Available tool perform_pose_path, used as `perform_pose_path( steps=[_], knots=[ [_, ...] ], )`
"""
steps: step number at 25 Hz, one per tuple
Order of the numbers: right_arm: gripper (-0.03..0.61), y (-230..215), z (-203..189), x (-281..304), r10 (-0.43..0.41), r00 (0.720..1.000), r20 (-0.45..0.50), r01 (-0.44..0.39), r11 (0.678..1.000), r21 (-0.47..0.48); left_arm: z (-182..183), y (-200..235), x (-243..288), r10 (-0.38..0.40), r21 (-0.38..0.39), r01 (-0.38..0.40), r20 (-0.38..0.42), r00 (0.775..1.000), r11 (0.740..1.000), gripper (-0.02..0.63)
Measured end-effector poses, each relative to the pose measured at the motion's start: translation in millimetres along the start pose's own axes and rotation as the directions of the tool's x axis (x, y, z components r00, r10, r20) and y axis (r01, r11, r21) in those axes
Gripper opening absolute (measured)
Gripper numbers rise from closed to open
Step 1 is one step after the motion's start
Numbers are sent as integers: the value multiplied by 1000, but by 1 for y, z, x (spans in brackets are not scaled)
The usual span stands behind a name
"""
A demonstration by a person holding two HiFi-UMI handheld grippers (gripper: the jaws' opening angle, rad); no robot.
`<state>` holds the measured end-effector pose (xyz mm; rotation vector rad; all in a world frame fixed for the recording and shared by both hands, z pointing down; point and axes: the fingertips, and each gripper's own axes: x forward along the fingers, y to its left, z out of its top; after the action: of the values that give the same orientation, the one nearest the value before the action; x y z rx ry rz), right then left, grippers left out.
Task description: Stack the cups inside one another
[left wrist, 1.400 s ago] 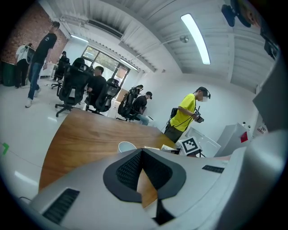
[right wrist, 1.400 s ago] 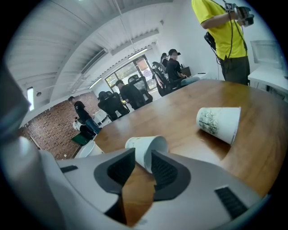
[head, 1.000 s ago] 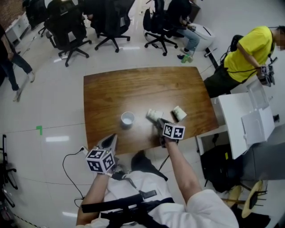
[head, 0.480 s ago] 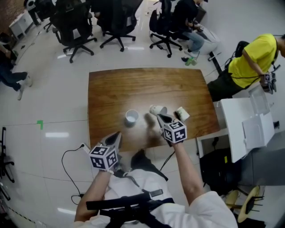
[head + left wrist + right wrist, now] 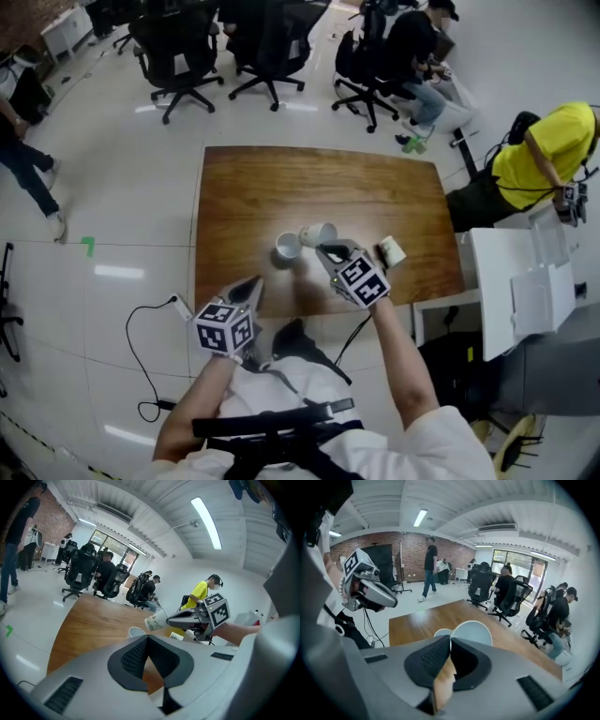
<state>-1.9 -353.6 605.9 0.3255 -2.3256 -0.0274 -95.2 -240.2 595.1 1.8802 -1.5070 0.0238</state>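
A white paper cup point(image 5: 287, 247) stands upright on the wooden table point(image 5: 262, 187). My right gripper point(image 5: 326, 247) is shut on the rim of a second paper cup point(image 5: 317, 233), which hangs tilted in the air just right of the standing one. In the right gripper view the held cup point(image 5: 472, 631) fills the space past the jaws, with the standing cup point(image 5: 442, 633) beside it. A third cup point(image 5: 390, 251) lies on its side further right. My left gripper point(image 5: 253, 287) hovers at the table's near edge, shut and holding nothing.
Office chairs point(image 5: 178, 47) and seated people point(image 5: 412, 47) ring the far side of the table. A person in yellow point(image 5: 539, 155) sits at the right by a white desk point(image 5: 525, 272). A cable point(image 5: 155, 309) runs over the floor at the near left.
My right gripper closed on the cup that lay on its side, lifted it off the table, rolled, and carried it left toward the standing cup. The left gripper stayed put.
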Motion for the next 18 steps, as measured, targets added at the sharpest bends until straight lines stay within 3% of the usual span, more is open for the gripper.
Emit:
perform_pose_path(
  steps=[7, 18],
  knots=[
    [14, 24, 8, 20, 77, 993, -93, -92, 982, -162, 2, 1, -6, 10, -11, -10, 16, 1000, 1000, -5],
    [15, 37, -1, 49, 125, 968, -217, -186, 940, -287, 2, 9, -18, 41, -46, -39, 46, 998, 998, -5]
  ],
)
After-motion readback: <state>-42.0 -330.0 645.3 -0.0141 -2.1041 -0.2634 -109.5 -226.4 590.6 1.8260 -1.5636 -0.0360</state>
